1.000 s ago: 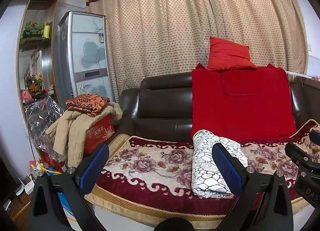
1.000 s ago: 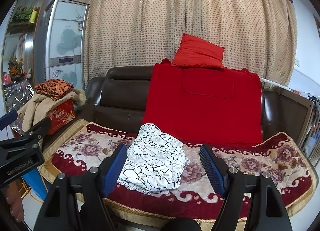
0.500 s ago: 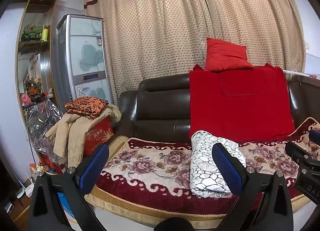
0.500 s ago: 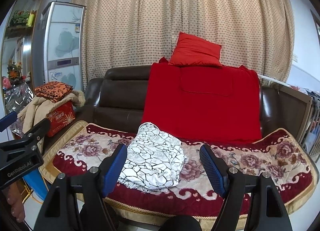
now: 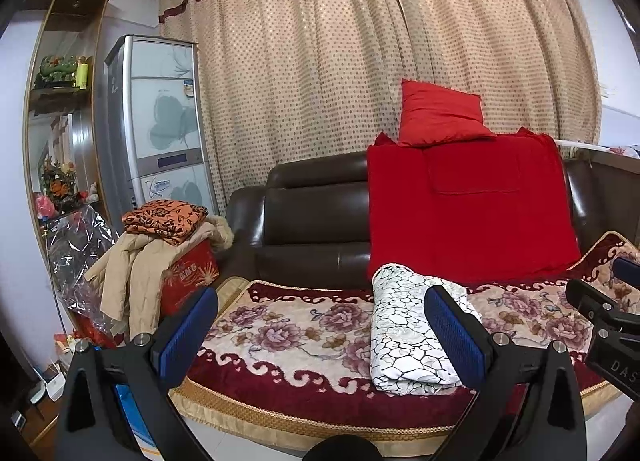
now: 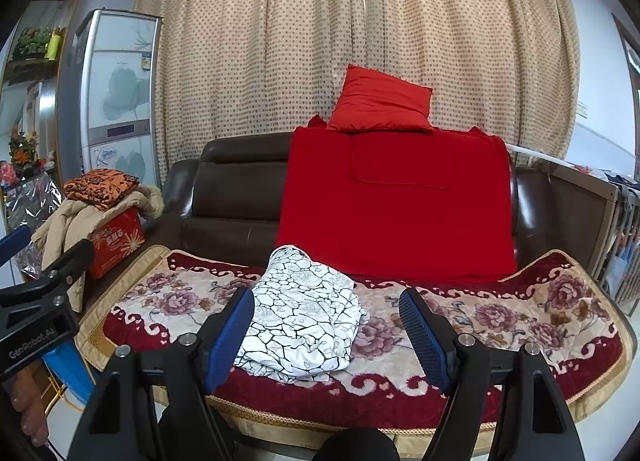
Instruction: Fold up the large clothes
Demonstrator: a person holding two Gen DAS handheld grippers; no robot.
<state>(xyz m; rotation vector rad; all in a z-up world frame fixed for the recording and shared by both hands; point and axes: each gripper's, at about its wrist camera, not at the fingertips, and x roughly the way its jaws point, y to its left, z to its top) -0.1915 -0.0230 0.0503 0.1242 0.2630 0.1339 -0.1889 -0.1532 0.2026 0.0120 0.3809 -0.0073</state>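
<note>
The white cloth [image 5: 412, 329] [image 6: 302, 321] lies folded on my sofa's floral cover [image 5: 288, 337], its long axis running from the front edge back toward the red throw [image 5: 472, 209]. My left tongs [image 5: 320, 333] and right tongs [image 6: 326, 331] both gape wide, holding nothing, short of the sofa. Beige coat [image 5: 132, 273] and red box [image 5: 192, 277] sit off left.

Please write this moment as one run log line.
left gripper: open, empty | right gripper: open, empty | white black-patterned folded cloth: lying on floral sofa cover | contact: none
</note>
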